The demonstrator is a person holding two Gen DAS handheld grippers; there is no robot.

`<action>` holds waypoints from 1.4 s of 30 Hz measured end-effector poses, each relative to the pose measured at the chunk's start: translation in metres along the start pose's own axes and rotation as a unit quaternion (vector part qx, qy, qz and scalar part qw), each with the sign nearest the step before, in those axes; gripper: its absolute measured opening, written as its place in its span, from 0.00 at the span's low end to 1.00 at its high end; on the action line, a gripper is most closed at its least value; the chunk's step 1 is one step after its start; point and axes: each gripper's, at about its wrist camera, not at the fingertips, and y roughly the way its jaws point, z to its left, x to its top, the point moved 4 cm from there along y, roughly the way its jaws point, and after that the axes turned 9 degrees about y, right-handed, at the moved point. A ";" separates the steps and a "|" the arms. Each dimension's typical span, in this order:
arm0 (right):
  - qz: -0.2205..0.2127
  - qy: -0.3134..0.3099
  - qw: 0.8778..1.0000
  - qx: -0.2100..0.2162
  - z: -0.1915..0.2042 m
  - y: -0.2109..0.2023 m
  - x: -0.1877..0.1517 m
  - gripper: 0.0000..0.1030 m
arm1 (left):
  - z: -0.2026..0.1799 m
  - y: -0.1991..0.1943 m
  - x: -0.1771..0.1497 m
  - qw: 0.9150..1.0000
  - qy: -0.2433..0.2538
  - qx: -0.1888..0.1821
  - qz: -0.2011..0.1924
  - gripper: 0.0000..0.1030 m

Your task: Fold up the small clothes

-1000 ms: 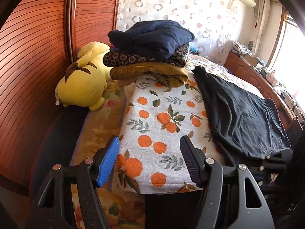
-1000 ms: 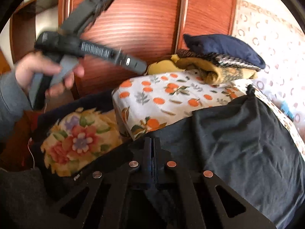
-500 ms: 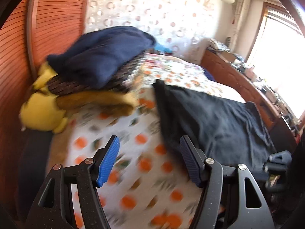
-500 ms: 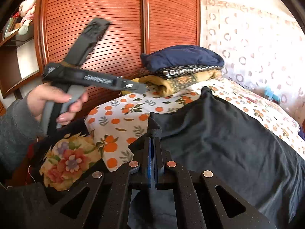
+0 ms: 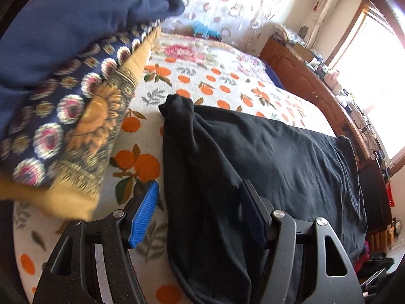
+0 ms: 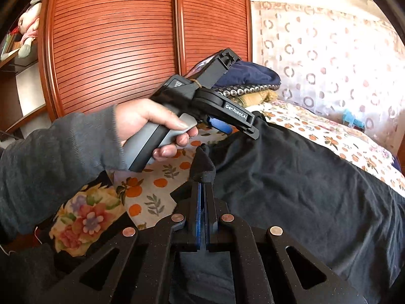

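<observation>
A black garment [image 5: 278, 157] lies spread on the bed's orange-print sheet [image 5: 215, 81]. My left gripper [image 5: 197, 215] stands open over the garment's left edge. Black cloth lies between its blue pads [image 5: 144, 215], and they do not press on it. In the right wrist view a hand holds the left gripper [image 6: 238, 129] low over the far corner of the black garment [image 6: 303, 190]. My right gripper [image 6: 201, 190] is shut on a near corner of that garment, and the hem sticks up past its tips.
A stack of folded clothes [image 5: 63, 76], with a navy piece on top, sits close to the left of the left gripper. Slatted wooden wardrobe doors [image 6: 126, 38] stand behind the bed. A floral blanket [image 6: 86, 217] hangs at the near left. A wooden footboard [image 5: 303, 76] runs along the right.
The left gripper has swung right and forward, from over the orange-print sheet to the black garment's left edge, still open. The right gripper stayed shut and raised its pinched corner a little.
</observation>
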 end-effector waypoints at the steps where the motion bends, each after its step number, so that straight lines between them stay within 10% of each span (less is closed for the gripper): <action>1: -0.001 0.003 1.000 -0.002 -0.002 -0.001 -0.002 0.01 | -0.001 0.003 0.002 1.000 0.003 0.004 0.004 0.61; 8: -0.012 0.035 0.999 -0.009 -0.019 -0.012 -0.008 0.01 | -0.015 0.007 0.007 0.999 0.040 0.025 0.019 0.11; 25: -0.098 0.122 0.982 -0.107 -0.108 -0.152 -0.036 0.01 | -0.219 -0.029 0.088 0.977 0.203 -0.005 -0.066 0.09; 42: -0.098 0.222 0.942 -0.232 -0.173 -0.271 -0.115 0.01 | -0.406 0.061 0.095 0.952 0.297 -0.073 -0.010 0.10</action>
